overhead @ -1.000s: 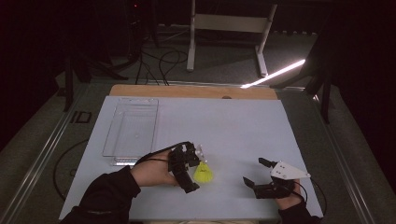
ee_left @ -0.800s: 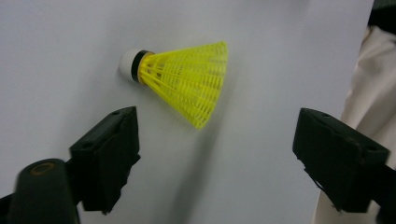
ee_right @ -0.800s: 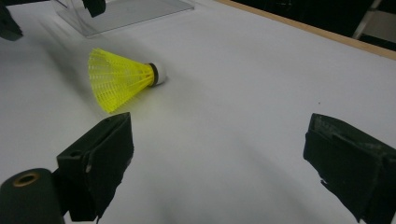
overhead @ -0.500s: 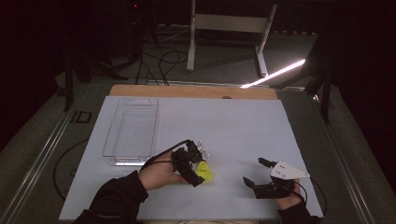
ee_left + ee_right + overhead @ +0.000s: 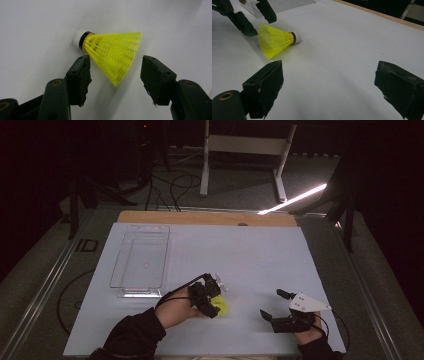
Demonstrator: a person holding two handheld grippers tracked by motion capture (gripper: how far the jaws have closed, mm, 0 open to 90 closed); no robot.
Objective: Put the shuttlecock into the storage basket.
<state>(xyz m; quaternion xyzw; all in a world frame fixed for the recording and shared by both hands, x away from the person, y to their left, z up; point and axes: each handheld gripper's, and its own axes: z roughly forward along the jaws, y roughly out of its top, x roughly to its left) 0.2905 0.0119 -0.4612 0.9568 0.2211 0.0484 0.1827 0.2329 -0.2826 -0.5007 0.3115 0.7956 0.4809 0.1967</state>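
Shuttlecock [image 5: 112, 53], yellow with a white cork, lies on its side on the white table [image 5: 250, 255]. Left gripper [image 5: 115, 72] jaws stand apart around its skirt, gripping nothing. Right gripper [image 5: 329, 82] is spread wide and empty, well apart.

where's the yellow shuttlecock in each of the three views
High view: yellow plastic mesh shuttlecock low centre, at the left tongs.
Left gripper view: shuttlecock centre, lying between the open jaws.
Right gripper view: shuttlecock upper left.
Shared landmark: its white cork tip with a black band.
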